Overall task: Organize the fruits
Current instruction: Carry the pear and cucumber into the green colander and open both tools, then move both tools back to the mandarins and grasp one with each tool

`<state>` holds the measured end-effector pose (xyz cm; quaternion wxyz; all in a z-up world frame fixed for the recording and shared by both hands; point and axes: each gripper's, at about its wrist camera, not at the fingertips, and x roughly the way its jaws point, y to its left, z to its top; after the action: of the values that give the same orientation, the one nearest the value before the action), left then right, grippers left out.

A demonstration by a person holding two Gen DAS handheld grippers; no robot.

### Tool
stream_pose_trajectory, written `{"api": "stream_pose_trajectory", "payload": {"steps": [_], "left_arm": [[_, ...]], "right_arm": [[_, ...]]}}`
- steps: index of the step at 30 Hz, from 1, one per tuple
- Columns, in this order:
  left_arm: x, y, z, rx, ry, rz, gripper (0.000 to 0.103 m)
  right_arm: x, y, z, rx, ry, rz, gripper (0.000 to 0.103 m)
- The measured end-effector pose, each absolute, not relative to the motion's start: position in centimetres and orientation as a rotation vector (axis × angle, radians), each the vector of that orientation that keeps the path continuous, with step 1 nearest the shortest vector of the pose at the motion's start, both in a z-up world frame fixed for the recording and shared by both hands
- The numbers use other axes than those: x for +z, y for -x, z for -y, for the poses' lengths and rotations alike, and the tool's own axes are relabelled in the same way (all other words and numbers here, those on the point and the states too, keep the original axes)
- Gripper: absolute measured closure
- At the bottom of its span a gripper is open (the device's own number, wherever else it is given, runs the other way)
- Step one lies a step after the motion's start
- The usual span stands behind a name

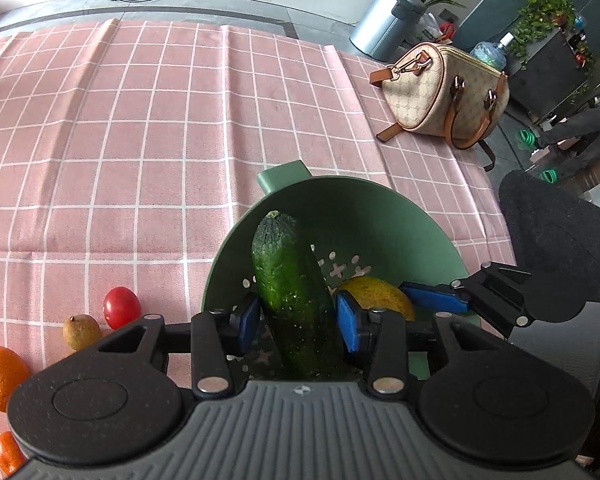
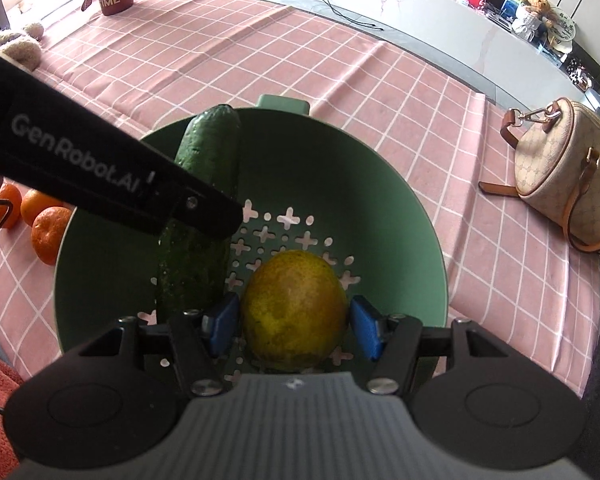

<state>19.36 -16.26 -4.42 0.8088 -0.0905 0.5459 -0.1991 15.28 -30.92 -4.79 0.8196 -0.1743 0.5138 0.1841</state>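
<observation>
— Cucumber (image 1: 292, 292) leans inside the green colander (image 1: 380, 216), between the blue pads of the left tool (image 1: 298, 322); the pads stand a little off it.
— And the mango (image 2: 294, 310)?
— It lies on the colander floor; the right tool (image 2: 294, 324) is open around it, pads apart from the skin. Oranges (image 2: 40, 216) wait on the pink worktop (image 1: 180, 120).

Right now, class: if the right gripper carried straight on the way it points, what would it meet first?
Most likely the yellow-green mango, sitting between the right gripper fingers in the green colander; depth is hard to judge.
</observation>
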Motion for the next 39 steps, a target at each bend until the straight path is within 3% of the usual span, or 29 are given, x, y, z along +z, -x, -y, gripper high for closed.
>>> {"api": "stream_pose_trajectory", "payload": {"steps": [8, 18, 34, 39], "left_arm": [[-4.4, -19.2, 17.2, -0.408, 0.106, -1.159, 0.049], [-2.1, -17.0, 16.1, -0.468, 0.106, -1.120, 0.044], [4.2, -10.5, 6.8, -0.478, -0.005, -0.920, 0.044], [3.4, -8.9, 3.0, -0.434, -0.014, -0.915, 0.044]], "right_arm": [[-4.6, -15.2, 30.8, 0.383, 0.377, -1.095, 0.045], [-3.5, -14.1, 30.8, 0.330, 0.378, -1.063, 0.027], [2.4, -8.2, 27.4, 0.304, 0.072, -0.867, 0.027], [1.7, -6.0, 24.5, 0.299, -0.075, -0.812, 0.036]]}}
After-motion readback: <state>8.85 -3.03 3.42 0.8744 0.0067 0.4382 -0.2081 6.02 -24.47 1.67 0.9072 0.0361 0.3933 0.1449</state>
